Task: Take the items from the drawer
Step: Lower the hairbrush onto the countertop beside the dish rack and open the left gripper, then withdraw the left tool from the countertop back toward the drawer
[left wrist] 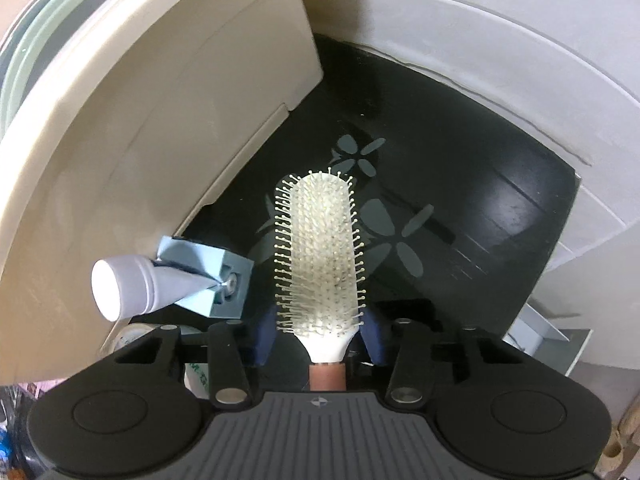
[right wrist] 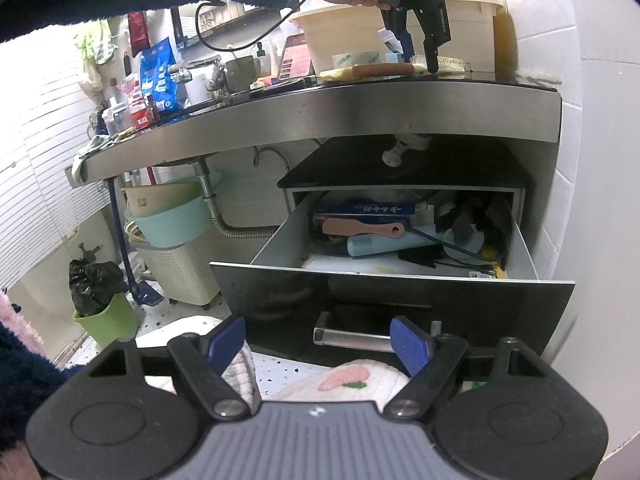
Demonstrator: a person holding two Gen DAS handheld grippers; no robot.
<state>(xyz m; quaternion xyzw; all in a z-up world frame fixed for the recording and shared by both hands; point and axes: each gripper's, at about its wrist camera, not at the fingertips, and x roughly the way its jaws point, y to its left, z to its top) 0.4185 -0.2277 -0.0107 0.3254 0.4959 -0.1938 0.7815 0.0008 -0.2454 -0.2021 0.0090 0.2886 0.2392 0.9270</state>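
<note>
So at this point we had the left gripper [left wrist: 320,320] up on the black countertop [left wrist: 460,184], with the white hairbrush [left wrist: 320,248] sitting between its blue pads. Its long axis ran straight out along the fingers, bristles up, brown handle end tucked back toward the camera. The pads stood just beside the neck of the brush on either side, but we honestly couldn't tell whether they were pinching it or had just let go, since the brush looked like it was lying on the counter either way (the right wrist view showed it flat on the top next to the cream tub [right wrist: 344,36], which fits both). A small white-capped tube [left wrist: 132,276] in a pale blue box was just to its left. Meanwhile the right gripper [right wrist: 320,340] was down low, facing the drawer [right wrist: 400,280], jaws spread wide and holding nothing. The drawer was pulled out and plenty was in there: a pink-handled brush [right wrist: 360,230] lying crosswise, a light blue tube [right wrist: 388,246] under it, a dark blue box [right wrist: 368,210] behind. The relation that mattered for us: those items lay ahead of and above the right gripper, past the drawer's black front panel [right wrist: 400,304], with their long axes running left-right across the fingers. So the right one was clearly the nearer tool for anything in the drawer.
</note>
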